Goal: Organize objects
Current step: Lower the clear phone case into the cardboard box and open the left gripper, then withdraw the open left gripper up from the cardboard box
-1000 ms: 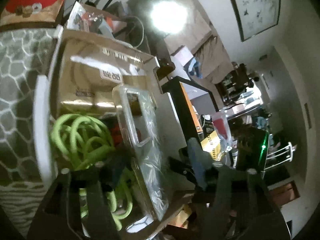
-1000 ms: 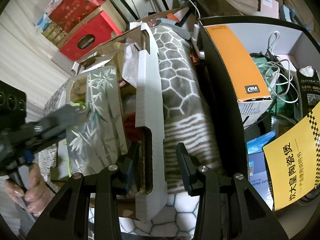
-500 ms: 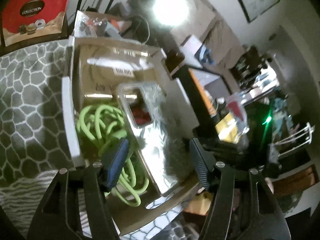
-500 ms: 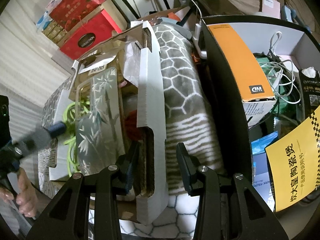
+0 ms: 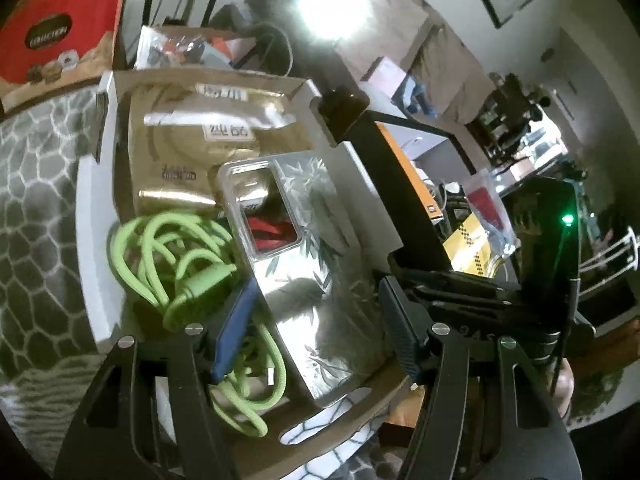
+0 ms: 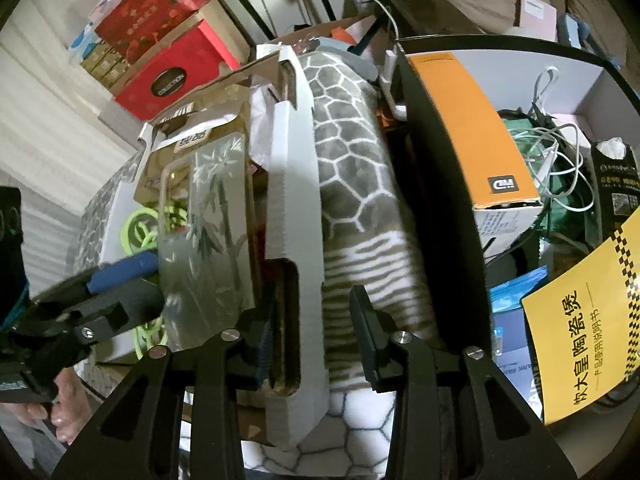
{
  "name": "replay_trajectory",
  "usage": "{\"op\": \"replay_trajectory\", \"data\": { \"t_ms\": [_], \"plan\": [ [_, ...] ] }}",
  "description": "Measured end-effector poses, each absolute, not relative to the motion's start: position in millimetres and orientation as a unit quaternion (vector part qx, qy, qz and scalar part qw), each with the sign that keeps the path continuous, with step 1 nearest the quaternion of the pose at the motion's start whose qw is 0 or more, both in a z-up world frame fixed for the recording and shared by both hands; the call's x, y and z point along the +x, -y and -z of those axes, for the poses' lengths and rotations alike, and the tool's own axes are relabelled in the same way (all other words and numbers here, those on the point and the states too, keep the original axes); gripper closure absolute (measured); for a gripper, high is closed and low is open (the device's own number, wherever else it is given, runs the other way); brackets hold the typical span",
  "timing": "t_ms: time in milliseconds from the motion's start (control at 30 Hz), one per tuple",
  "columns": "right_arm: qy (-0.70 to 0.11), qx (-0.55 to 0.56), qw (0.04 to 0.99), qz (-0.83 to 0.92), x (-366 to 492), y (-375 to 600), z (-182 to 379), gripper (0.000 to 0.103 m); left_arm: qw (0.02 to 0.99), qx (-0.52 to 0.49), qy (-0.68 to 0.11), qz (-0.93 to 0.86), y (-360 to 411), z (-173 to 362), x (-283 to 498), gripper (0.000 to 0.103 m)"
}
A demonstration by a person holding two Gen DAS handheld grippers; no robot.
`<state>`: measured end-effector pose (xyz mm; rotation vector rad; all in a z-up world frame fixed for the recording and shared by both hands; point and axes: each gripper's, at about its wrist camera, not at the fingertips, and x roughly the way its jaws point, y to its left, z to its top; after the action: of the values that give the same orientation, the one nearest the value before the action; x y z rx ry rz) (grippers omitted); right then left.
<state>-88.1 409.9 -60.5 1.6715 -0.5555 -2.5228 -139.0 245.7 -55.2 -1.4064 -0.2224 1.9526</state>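
A cardboard box point(image 5: 120, 184) sits on a surface draped in a grey blanket point(image 6: 352, 168) with a white cell pattern. Inside lie a green cable point(image 5: 176, 248) and a bamboo-print phone case point(image 5: 304, 264), leaning on edge. The left gripper point(image 5: 316, 320) hangs over the case, jaws wide apart, holding nothing. The right gripper point(image 6: 312, 336) has its jaws open astride the box's white side flap point(image 6: 294, 216), not closed on it. Red gift boxes point(image 6: 172, 60) are stacked behind; a black shelf point(image 6: 432, 208) beside the surface holds an orange box point(image 6: 468, 120), white cords and a yellow leaflet point(image 6: 588, 344).
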Motion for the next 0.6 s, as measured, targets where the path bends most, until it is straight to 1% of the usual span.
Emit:
{"op": "replay_trajectory", "data": {
  "t_ms": [333, 500, 600],
  "plan": [
    [0.178, 0.542, 0.028, 0.821, -89, -410, 60, 0.064, 0.363, -0.545, 0.099, -0.749, -239, 54, -140, 0.044],
    [0.175, 0.537, 0.028, 0.825, -88, -411, 58, 0.062, 0.375, -0.520, 0.102, -0.761, -221, 30, -135, 0.042],
    [0.171, 0.531, 0.022, 0.830, -88, -411, 55, 0.062, 0.359, -0.500, 0.087, -0.783, -208, 14, -132, 0.038]
  ]
}}
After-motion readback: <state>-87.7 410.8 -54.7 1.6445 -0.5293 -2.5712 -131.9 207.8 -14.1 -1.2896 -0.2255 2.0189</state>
